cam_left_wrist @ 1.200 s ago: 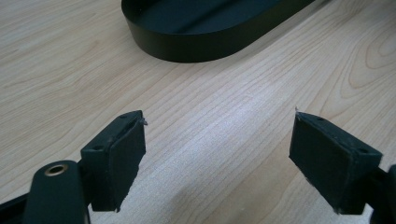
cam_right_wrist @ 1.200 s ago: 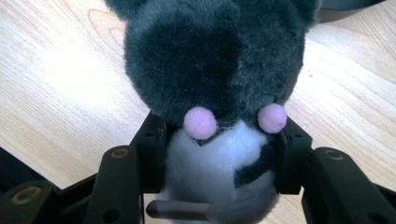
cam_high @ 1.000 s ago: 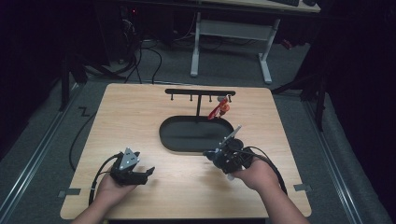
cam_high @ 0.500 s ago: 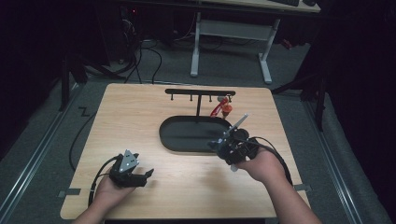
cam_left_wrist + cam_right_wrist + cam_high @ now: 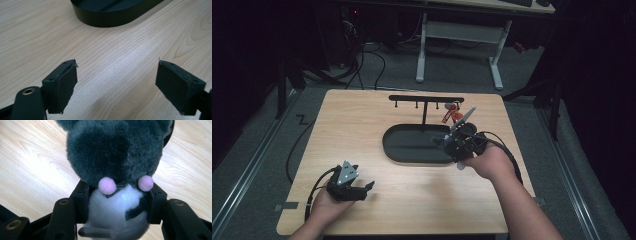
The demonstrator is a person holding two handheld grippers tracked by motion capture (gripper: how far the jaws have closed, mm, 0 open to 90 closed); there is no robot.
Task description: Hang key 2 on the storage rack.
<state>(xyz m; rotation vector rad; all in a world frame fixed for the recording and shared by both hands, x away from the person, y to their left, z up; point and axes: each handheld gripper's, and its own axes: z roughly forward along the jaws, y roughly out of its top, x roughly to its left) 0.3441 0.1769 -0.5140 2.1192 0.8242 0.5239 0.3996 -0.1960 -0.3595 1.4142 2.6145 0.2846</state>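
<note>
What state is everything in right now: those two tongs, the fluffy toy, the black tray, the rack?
Left tongs: open, holding nothing, low over the table.
Right tongs: shut on the plush toy.
Plush toy: gripped at both sides, held above the wood.
Black tray: flat on the table; contents cannot be told.
Hook rack: upright, a red tag hanging at its right end.

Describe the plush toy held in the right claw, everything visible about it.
The plush toy is soft and furry, dark grey on top with a white lower part, two small pink round pompoms and a black patch on the white. The right claw grips it, its black jaws pressing the white part from both sides. Wooden table lies behind it. In the high view the claw is at the black oval tray's right end; the toy is too small to make out there.
</note>
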